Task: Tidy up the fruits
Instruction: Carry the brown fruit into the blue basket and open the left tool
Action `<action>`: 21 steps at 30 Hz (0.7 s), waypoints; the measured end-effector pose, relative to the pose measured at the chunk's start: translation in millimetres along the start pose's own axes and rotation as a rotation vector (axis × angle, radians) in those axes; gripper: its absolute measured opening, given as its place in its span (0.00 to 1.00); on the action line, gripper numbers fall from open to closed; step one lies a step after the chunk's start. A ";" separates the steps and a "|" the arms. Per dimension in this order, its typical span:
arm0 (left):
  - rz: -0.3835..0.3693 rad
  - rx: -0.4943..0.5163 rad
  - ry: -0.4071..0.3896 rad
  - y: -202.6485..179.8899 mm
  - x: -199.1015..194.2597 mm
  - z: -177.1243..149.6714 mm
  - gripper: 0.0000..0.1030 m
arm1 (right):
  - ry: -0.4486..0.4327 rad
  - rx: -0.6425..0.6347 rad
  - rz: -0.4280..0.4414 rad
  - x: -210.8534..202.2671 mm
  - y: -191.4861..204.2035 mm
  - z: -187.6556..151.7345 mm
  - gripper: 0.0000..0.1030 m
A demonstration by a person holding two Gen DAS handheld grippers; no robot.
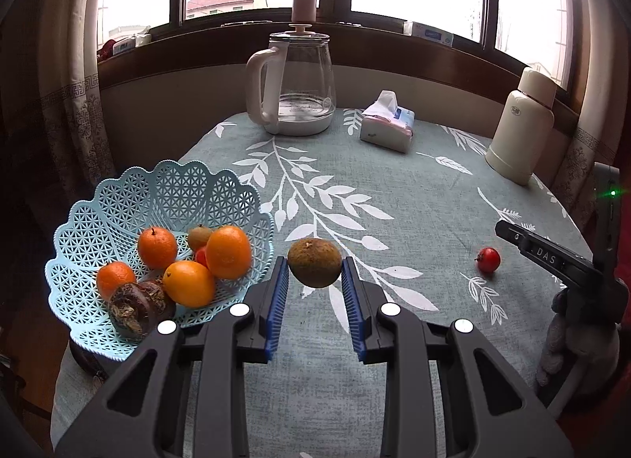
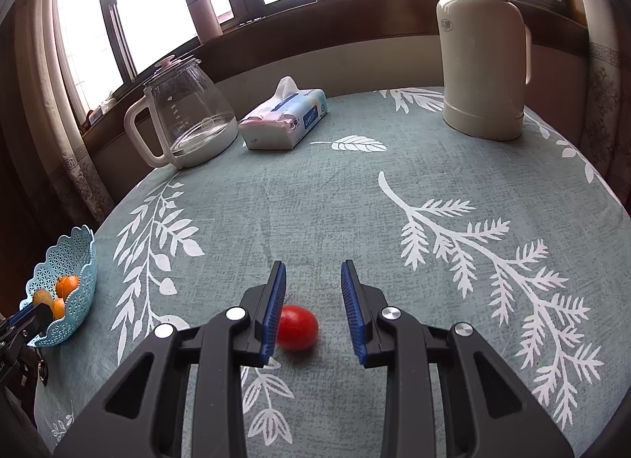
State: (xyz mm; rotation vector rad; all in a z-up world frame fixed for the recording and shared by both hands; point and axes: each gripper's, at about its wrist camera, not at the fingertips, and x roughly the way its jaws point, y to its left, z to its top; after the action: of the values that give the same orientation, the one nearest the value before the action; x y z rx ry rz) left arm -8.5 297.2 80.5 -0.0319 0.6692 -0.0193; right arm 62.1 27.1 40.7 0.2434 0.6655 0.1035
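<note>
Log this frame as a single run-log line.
left gripper: shut on kiwi, lifted beside basket | right gripper: open around red fruit on table | kiwi not yet in basket

The left wrist fisheye sits low behind its gripper fingers, facing across the round table's teal leaf-print tablecloth [image 1: 394, 166] toward the windows, close to the pale blue lattice plastic basket [image 1: 118, 202] at its left. The right wrist fisheye looks the same general way from farther right. Both views share the clear glass kettle [image 1: 301, 79] [image 2: 189, 111], the soft tissue pack [image 1: 388, 127] [image 2: 284, 119], the cream vacuum flask [image 1: 520, 127] [image 2: 483, 44] and the basket [image 2: 75, 300].
</note>
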 end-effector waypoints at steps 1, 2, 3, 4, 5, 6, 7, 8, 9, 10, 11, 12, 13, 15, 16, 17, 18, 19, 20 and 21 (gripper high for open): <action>0.006 -0.003 -0.001 2.2 -0.9 0.2 0.28 | 0.000 0.001 0.000 0.1 0.0 -0.1 0.29; 0.011 -0.006 -0.002 4.4 -2.0 0.1 0.28 | 0.001 0.001 0.000 0.2 0.1 -0.2 0.29; 0.015 -0.009 -0.003 6.1 -2.9 -0.1 0.28 | 0.002 0.002 0.001 0.6 0.1 -0.2 0.29; 0.020 -0.011 -0.004 8.1 -4.0 -0.5 0.28 | 0.006 0.003 0.004 1.3 -0.1 -0.1 0.29; 0.025 -0.014 -0.005 10.3 -5.1 -0.8 0.28 | 0.014 0.004 0.011 2.5 -0.4 0.0 0.29; 0.029 -0.018 -0.006 12.5 -5.9 -1.3 0.28 | 0.021 0.008 0.016 4.0 -1.1 0.0 0.29; 0.033 -0.022 -0.006 14.8 -6.8 -1.6 0.28 | 0.028 0.016 0.018 5.4 -2.7 0.3 0.30; 0.038 -0.025 -0.007 17.1 -7.9 -2.3 0.28 | 0.034 0.025 0.023 6.4 -4.4 0.4 0.30; 0.042 -0.029 -0.007 19.5 -8.7 -2.7 0.28 | 0.041 0.034 0.029 7.8 -6.1 0.5 0.30; 0.046 -0.033 -0.007 21.9 -9.3 -3.0 0.28 | 0.051 0.042 0.037 9.5 -7.8 0.5 0.30; 0.051 -0.037 -0.007 24.5 -10.0 -3.4 0.28 | 0.063 0.045 0.046 11.8 -8.5 0.1 0.30; 0.055 -0.041 -0.008 26.7 -10.2 -3.4 0.28 | 0.074 0.045 0.048 13.8 -8.5 -0.6 0.30; 0.060 -0.044 -0.009 29.2 -11.2 -3.5 0.28 | 0.081 0.043 0.044 15.5 -7.8 -1.1 0.30; 0.069 -0.052 -0.013 34.4 -13.6 -3.4 0.28 | 0.091 0.034 0.045 17.6 -5.9 -1.9 0.30; 0.073 -0.055 -0.016 36.9 -15.2 -3.2 0.28 | 0.094 0.028 0.047 18.2 -4.8 -2.2 0.30; 0.079 -0.058 -0.019 39.3 -16.9 -3.2 0.28 | 0.099 0.020 0.049 18.6 -3.5 -2.6 0.30; 0.084 -0.061 -0.022 42.1 -17.6 -2.7 0.28 | 0.104 0.013 0.052 19.2 -2.3 -2.9 0.30; 0.091 -0.065 -0.024 45.1 -19.1 -2.8 0.28 | 0.108 0.007 0.052 19.7 -1.3 -3.3 0.30; 0.097 -0.069 -0.026 48.3 -20.6 -3.0 0.28 | 0.115 0.001 0.053 20.8 -0.2 -3.7 0.30; 0.104 -0.073 -0.028 51.1 -21.3 -2.9 0.28 | 0.126 -0.004 0.052 22.1 0.7 -4.4 0.30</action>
State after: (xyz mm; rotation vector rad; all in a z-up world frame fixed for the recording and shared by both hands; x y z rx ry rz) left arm -26.6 348.9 89.6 -0.0674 0.6428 0.1057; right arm 76.7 32.5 24.4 0.2520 0.7844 0.1713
